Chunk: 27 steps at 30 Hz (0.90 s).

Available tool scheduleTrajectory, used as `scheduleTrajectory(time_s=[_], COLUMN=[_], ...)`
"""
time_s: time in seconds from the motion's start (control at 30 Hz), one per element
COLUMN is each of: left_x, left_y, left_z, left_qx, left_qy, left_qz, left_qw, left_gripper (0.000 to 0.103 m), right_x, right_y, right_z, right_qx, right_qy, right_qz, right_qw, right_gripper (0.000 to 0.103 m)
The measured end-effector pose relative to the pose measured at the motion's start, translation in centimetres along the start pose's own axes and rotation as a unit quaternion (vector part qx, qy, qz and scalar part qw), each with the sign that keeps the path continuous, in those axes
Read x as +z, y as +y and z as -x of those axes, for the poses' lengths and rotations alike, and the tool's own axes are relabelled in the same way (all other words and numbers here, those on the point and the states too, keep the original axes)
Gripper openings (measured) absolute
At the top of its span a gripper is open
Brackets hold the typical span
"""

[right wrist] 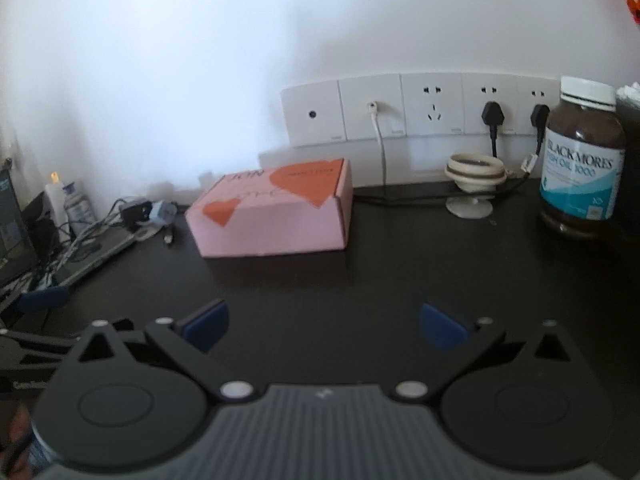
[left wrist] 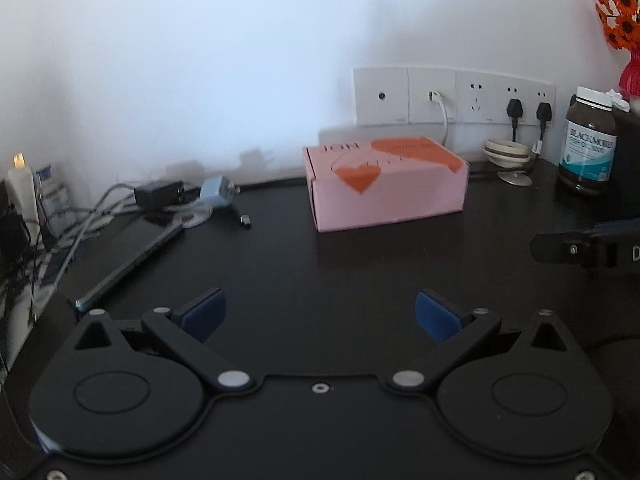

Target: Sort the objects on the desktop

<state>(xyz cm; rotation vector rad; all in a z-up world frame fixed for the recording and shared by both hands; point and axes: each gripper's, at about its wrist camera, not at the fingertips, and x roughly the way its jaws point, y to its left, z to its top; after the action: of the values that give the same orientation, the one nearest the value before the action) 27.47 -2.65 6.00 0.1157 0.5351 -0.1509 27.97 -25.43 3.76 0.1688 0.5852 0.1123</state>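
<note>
A pink cardboard box (left wrist: 386, 184) with orange hearts lies shut on the dark desk (left wrist: 320, 272), near the wall; it shows too in the right wrist view as the pink box (right wrist: 272, 210). My left gripper (left wrist: 320, 314) hangs over the bare desk in front of the box, jaws wide apart and empty. My right gripper (right wrist: 324, 326) is likewise open with nothing between its blue pads (right wrist: 208, 326). A brown fish-oil bottle (right wrist: 580, 160) with a white cap stands at the right; the left wrist view has this bottle (left wrist: 588, 144) too. The right gripper's finger (left wrist: 576, 248) pokes in at the right edge.
Chargers and tangled cables (left wrist: 172, 196) lie at the back left beside a flat dark device (left wrist: 132, 256). A cream ring stand (right wrist: 474, 188) sits under the wall sockets (right wrist: 416, 108) with plugs in. Orange flowers in a red vase (left wrist: 624, 40) stand far right. A screen (right wrist: 12, 232) is at left.
</note>
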Motion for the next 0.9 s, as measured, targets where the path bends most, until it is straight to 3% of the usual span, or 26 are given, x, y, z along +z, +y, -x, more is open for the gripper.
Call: scheduleTrajectory(time_s=[0.13, 0.37, 0.57, 0.9], left_x=[-1.0, -3.4, -5.0, -6.6], left_y=[0.6, 0.1, -0.5, -0.1], left_z=[1.3, 2.9, 5.2, 8.2], left_qx=[-0.020, -0.013, 0.024, -0.004], left_qy=[0.003, 0.014, 0.000, -0.019], left_qz=[0.015, 0.000, -0.030, -0.014], left_qw=[0.9997, 0.9998, 0.9993, 0.9997], left_gripper=[0.103, 0.103, 0.103, 0.103], right_x=[-1.0, -3.5, -5.5, -8.5], right_y=[0.3, 0.3, 1.5, 3.2], right_z=[1.7, 4.2, 6.8, 9.6], right_qx=[-0.011, -0.018, -0.025, -0.027], right_qy=[-0.004, -0.009, -0.030, -0.055], right_qz=[0.000, -0.012, 0.008, 0.013], right_qw=[1.000, 1.000, 0.999, 0.998], right_gripper=[0.102, 0.102, 0.102, 0.102])
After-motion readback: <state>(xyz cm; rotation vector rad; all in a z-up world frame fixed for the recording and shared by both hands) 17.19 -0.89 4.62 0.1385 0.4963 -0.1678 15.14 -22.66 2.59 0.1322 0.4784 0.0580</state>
